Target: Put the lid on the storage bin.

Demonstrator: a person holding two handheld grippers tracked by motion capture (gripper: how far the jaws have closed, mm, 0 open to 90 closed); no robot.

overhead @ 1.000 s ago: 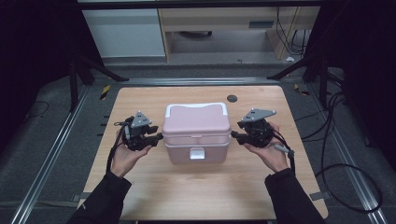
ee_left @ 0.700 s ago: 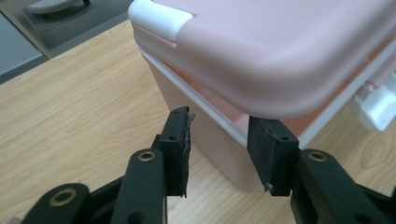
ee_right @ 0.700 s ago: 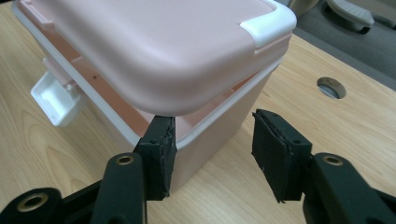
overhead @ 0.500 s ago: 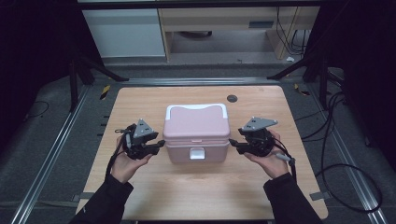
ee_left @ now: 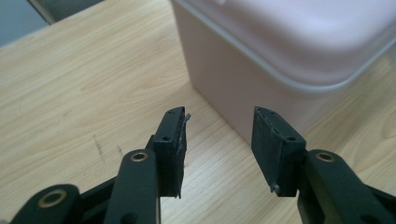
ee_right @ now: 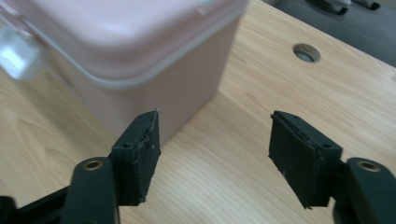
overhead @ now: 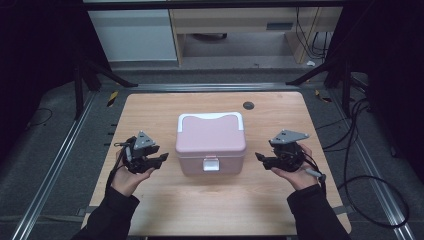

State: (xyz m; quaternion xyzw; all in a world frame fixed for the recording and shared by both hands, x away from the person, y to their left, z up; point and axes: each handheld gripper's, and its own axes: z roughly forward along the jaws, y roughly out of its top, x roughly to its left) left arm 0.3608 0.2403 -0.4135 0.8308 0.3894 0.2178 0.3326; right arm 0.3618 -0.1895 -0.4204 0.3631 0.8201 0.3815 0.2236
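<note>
A pale wooden tabletop [overhead: 150, 105] carries a pink lidded box [overhead: 211, 142] at its middle (white latch [overhead: 210, 164] facing the person). The left tool [overhead: 161, 160] hovers just beside the box's left side, jaws apart and empty. The right tool [overhead: 259, 158] waits near its right side, jaws wide, holding nothing.

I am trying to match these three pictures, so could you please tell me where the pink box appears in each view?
High view: the pink box stands at the table's middle, between the two grippers.
Left gripper view: it takes up the upper right, beyond the open jaws.
Right gripper view: it takes up the upper left, beyond the open jaws.
Shared landmark: the round hole in the tabletop, in the high and right gripper views.
</note>
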